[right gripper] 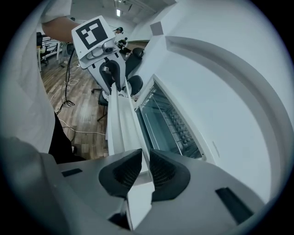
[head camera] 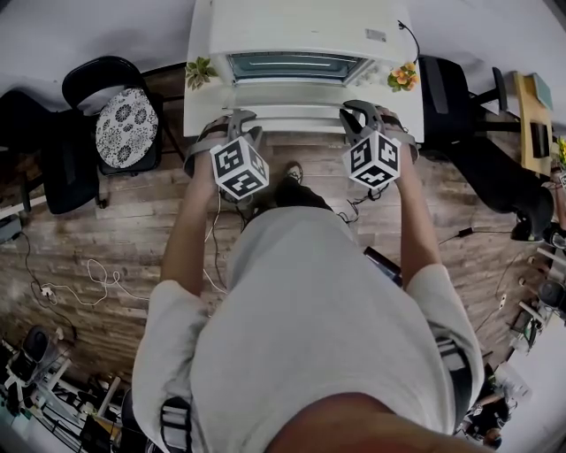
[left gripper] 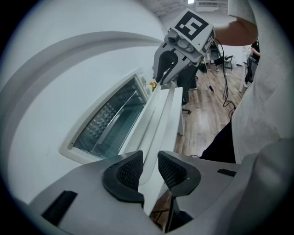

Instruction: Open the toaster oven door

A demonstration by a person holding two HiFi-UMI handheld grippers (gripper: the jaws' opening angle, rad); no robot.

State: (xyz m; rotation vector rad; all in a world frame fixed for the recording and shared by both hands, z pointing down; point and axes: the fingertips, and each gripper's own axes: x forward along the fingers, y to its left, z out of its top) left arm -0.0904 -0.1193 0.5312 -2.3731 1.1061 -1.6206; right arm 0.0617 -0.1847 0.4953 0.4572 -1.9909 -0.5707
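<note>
A white toaster oven (head camera: 301, 26) stands in front of me, its glass door window (head camera: 292, 66) facing up toward the head view. A long white door handle (head camera: 296, 115) runs along the door's near edge. My left gripper (head camera: 232, 119) is at the handle's left end and my right gripper (head camera: 363, 115) at its right end. In the left gripper view the handle (left gripper: 158, 124) passes between the pads, and the gripper (left gripper: 148, 170) is shut on it. My right gripper (right gripper: 144, 170) is likewise shut on the handle (right gripper: 121, 119). I cannot tell whether the door is ajar.
Small flower decorations sit at the oven's left (head camera: 200, 71) and right (head camera: 402, 77) corners. A black chair with a patterned cushion (head camera: 124, 124) stands to the left, another black chair (head camera: 460, 115) to the right. Cables (head camera: 88, 279) lie on the wooden floor.
</note>
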